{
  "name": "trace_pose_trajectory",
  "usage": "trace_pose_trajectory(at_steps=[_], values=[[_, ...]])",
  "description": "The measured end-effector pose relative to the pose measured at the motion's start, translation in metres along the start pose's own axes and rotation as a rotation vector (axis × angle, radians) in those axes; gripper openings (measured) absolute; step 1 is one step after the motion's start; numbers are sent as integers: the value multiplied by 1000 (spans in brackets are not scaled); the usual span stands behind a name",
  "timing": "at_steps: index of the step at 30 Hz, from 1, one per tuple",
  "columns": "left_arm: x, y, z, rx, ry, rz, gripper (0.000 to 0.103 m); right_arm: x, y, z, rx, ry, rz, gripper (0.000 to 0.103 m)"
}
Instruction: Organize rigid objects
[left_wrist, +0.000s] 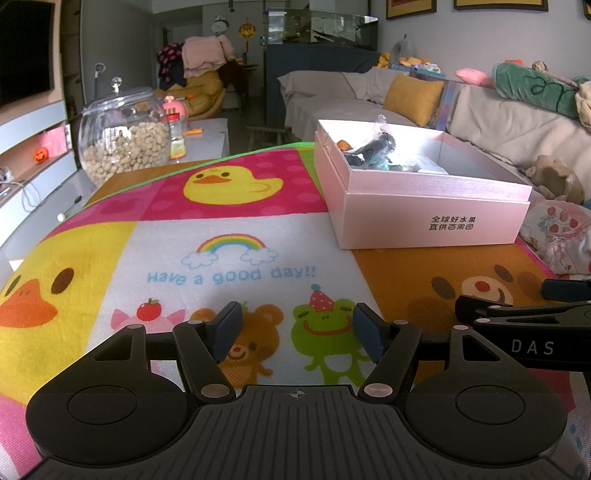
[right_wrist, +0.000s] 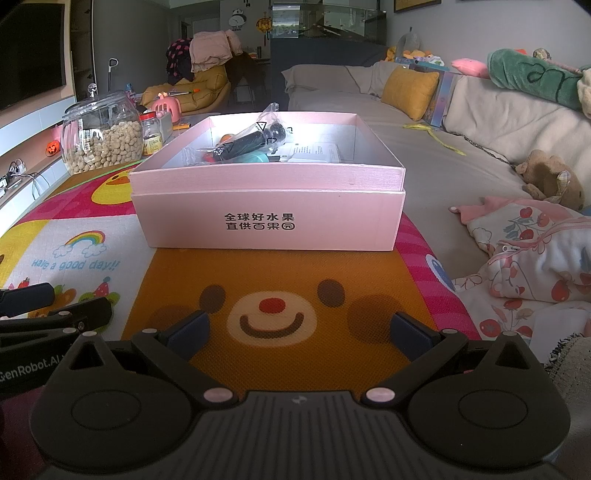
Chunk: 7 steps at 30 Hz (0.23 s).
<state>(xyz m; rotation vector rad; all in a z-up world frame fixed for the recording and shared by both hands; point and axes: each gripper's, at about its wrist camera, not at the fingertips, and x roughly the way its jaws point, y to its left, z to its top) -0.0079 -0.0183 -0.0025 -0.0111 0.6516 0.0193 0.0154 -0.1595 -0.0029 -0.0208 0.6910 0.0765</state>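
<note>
A pink open box (right_wrist: 269, 221) stands on the cartoon mat (right_wrist: 288, 284), straight ahead in the right wrist view and at the right (left_wrist: 436, 218) in the left wrist view. Inside lie a black object in a clear bag (right_wrist: 255, 138), a teal piece (right_wrist: 255, 158), a small orange thing (left_wrist: 341, 144) and a white card (right_wrist: 314, 151). My left gripper (left_wrist: 295, 332) hovers open over the bear and frog prints, nothing between its fingers. My right gripper (right_wrist: 299, 330) is open above the big bear face, well short of the box. Each gripper shows at the edge of the other's view.
A glass jar of nuts (left_wrist: 123, 144) stands at the mat's far left corner, with a small bottle (right_wrist: 151, 134) beside it. A sofa with a yellow cushion (left_wrist: 413, 98), plush toys (right_wrist: 554, 177) and a floral cloth (right_wrist: 535, 266) lies to the right. The mat (left_wrist: 221, 258) has bare room before the box.
</note>
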Motion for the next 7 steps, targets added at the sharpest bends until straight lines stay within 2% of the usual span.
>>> trace_pose_trajectory(at_steps=[7], values=[[0, 0, 0, 5, 0, 5, 72, 0, 0, 0, 0, 0, 0, 103]])
